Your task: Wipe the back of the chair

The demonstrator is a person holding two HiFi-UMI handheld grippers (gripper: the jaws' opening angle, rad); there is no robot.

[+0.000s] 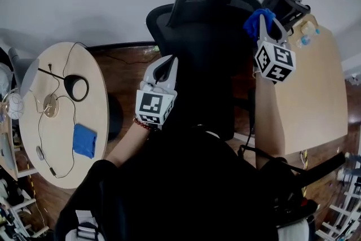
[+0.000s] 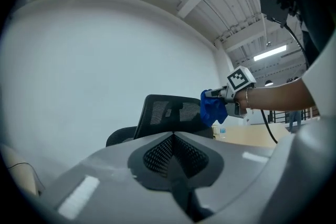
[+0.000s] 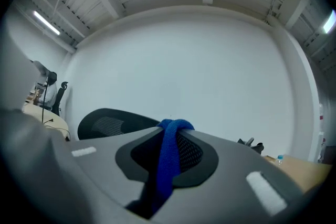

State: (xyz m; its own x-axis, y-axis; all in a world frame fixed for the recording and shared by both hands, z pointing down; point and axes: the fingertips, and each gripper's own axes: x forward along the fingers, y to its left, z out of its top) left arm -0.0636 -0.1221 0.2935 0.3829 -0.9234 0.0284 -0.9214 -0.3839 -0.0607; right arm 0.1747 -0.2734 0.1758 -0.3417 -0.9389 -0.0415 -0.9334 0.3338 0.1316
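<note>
right claw (image 3: 171, 126) pinches blue cloth (image 3: 165, 168); left claw (image 2: 173, 135) closed, empty.

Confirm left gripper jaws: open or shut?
Shut. On the left gripper the grey jaws meet at their tips, nothing between them; the blue cloth sits in the right gripper.

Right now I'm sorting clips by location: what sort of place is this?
Probably an office or lab workspace: a black mesh office chair, a round table and a wooden desk.
</note>
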